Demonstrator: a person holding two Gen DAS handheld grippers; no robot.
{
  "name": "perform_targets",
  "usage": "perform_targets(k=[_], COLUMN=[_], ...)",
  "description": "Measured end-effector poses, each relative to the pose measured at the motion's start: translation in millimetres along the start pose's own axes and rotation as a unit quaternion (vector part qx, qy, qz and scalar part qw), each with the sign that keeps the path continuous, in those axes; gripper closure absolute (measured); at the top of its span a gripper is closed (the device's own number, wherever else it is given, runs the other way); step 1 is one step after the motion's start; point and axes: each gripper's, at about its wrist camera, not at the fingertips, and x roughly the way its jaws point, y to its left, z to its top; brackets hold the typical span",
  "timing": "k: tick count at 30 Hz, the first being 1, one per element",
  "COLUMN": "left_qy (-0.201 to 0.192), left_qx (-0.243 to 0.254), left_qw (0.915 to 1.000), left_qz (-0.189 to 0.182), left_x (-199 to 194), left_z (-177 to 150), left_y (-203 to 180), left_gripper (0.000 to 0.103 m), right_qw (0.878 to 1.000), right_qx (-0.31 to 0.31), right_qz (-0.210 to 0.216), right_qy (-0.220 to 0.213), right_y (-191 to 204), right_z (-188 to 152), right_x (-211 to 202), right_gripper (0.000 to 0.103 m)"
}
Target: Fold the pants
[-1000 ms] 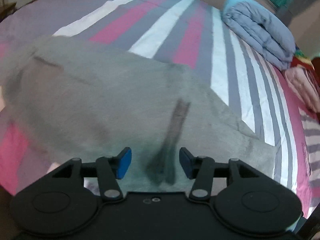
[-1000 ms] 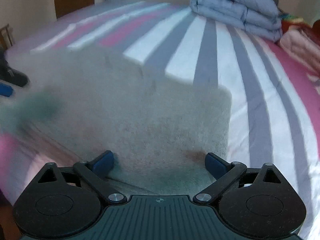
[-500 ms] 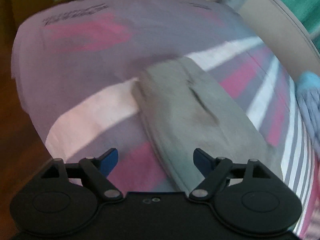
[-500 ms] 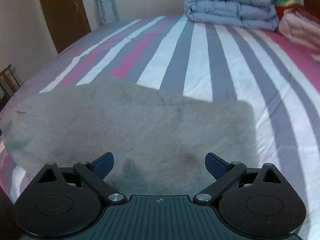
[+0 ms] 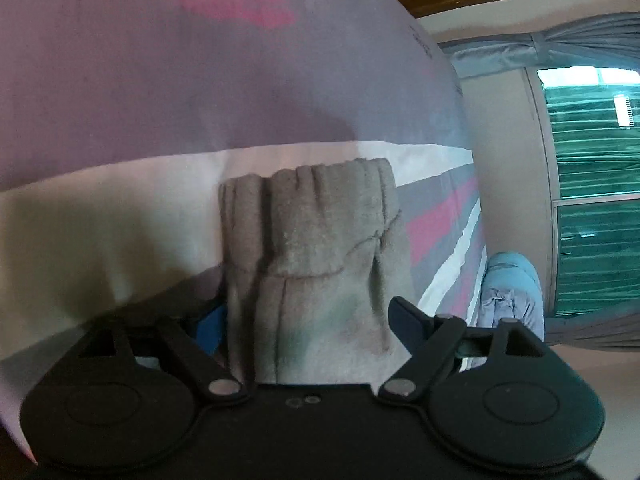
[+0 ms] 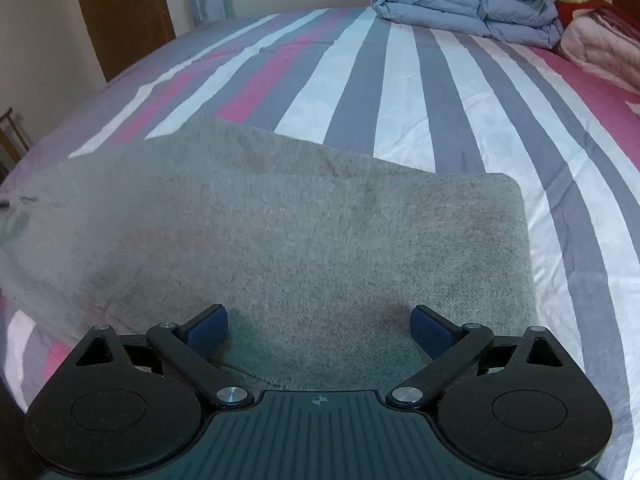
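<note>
Grey fleece pants (image 6: 320, 220) lie folded flat on the striped bed sheet (image 6: 400, 80). My right gripper (image 6: 320, 320) hovers over their near edge, jaws wide, nothing pinched. In the left wrist view a gathered elastic end of the pants (image 5: 312, 232) runs away from the camera, lying between the fingers of my left gripper (image 5: 308, 320). That gripper is open. Its left blue pad (image 5: 210, 326) sits just beside the fabric's edge, and the right finger stands at the other edge without squeezing it.
A folded blue duvet (image 6: 460, 0) and a pink blanket (image 6: 600, 40) sit at the far end of the bed. A brown door (image 6: 120, 12) and a chair (image 6: 10, 136) are at the left. A window (image 5: 592, 160) is beyond the bed's edge.
My left gripper widened its jaws, rolled and swung from over the broad cloth to the pants' gathered end. The right gripper stayed open and nearly still while the cloth settled flat.
</note>
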Motion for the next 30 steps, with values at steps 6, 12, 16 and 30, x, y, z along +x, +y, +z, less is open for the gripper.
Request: perform_targets(k=[6, 12, 16, 30], left_qy=[-0.004, -0.037, -0.031, -0.032], left_qx=[-0.011, 0.030, 0.022, 0.205], left_qw=[0.9994, 0.9986, 0.9990, 0.9754], left_qz=[-0.033, -0.024, -0.021, -0.074], left_x=[20.5, 22.1, 14.1, -34.1], left_z=[9.6, -6.4, -9.4, -53.6], left_y=[4.9, -5.1, 4.3, -98.1], left_gripper=[0.026, 0.050, 0.087, 0.090], right_qw=[1.000, 1.000, 1.000, 0.995], right_qx=[-0.005, -0.009, -0.009, -0.099], right_qz=[-0.005, -0.013, -0.012, -0.032], right_qy=[-0.005, -0.003, -0.002, 0.007], right_y=[3.0, 5.6, 4.3, 37.5], right_z=[-1.8, 0.2, 0.9, -0.4], right_x=[2.5, 4.8, 4.3, 14.3], right_gripper=[0.002, 0.002, 0.002, 0.002])
